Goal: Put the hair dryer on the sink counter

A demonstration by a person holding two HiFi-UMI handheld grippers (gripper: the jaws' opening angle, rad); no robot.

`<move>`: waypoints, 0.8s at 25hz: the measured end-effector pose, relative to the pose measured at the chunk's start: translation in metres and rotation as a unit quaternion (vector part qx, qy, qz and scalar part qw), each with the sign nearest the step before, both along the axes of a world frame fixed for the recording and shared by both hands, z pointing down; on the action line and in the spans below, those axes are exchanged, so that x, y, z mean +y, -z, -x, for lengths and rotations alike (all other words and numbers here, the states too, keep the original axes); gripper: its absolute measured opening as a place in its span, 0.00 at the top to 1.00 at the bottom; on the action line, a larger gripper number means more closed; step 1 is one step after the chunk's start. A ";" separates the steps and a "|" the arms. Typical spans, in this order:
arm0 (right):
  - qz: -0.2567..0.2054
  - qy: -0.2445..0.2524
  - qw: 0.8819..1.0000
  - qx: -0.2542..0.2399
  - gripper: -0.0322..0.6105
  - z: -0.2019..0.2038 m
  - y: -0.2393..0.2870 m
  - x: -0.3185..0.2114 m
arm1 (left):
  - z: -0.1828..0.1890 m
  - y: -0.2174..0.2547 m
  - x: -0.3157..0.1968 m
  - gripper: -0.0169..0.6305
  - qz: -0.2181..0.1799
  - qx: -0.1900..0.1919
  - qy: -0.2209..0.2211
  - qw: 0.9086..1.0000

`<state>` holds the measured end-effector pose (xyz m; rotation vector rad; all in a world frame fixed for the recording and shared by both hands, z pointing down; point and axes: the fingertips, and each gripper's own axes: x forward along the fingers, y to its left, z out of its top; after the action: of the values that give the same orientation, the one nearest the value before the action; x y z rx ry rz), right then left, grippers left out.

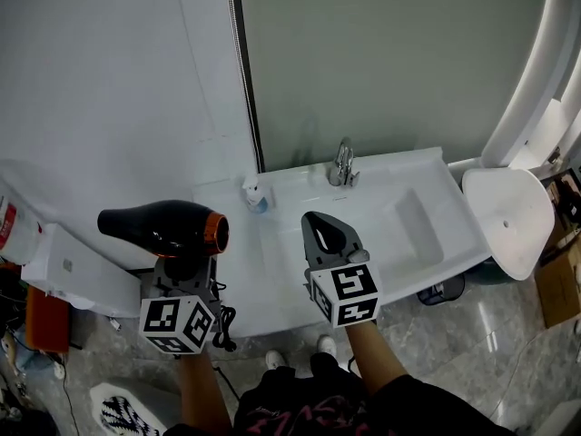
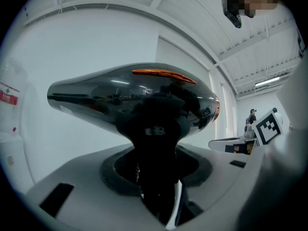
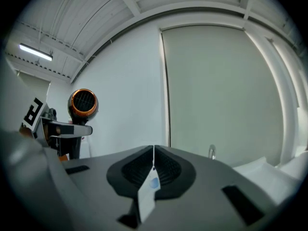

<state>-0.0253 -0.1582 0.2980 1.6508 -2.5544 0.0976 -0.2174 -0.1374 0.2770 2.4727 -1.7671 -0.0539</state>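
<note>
Head view: white sink counter [image 1: 272, 275] under grey-green panel [image 1: 390, 62], glossy stone floor [image 1: 458, 339].

Hair dryer [image 1: 163, 228] left of sink counter [image 1: 277, 289]

No word or number can be read anywhere. The marker cube [image 1: 177, 323] of the left gripper [image 1: 182, 269] and the marker cube [image 1: 345, 295] of the right gripper [image 1: 313, 218] carry black-and-white square code patterns, not letters. A white container [image 1: 11, 225] at the left edge of the head view bears a red label with pale print, too small to read. A small bottle [image 1: 257, 194] at the back left of the sink counter [image 1: 272, 289] has a blue label, also illegible.
</note>
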 end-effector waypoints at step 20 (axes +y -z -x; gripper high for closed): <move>0.018 0.048 0.999 -0.012 0.92 -0.017 -0.015 -0.047 | -0.014 -0.018 -0.026 0.70 0.028 -0.002 0.056 0.998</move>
<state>-0.0084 -0.2053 0.3132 1.5195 -2.6286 0.1551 -0.2031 -0.1636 0.2950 2.3360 -1.8806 -0.0065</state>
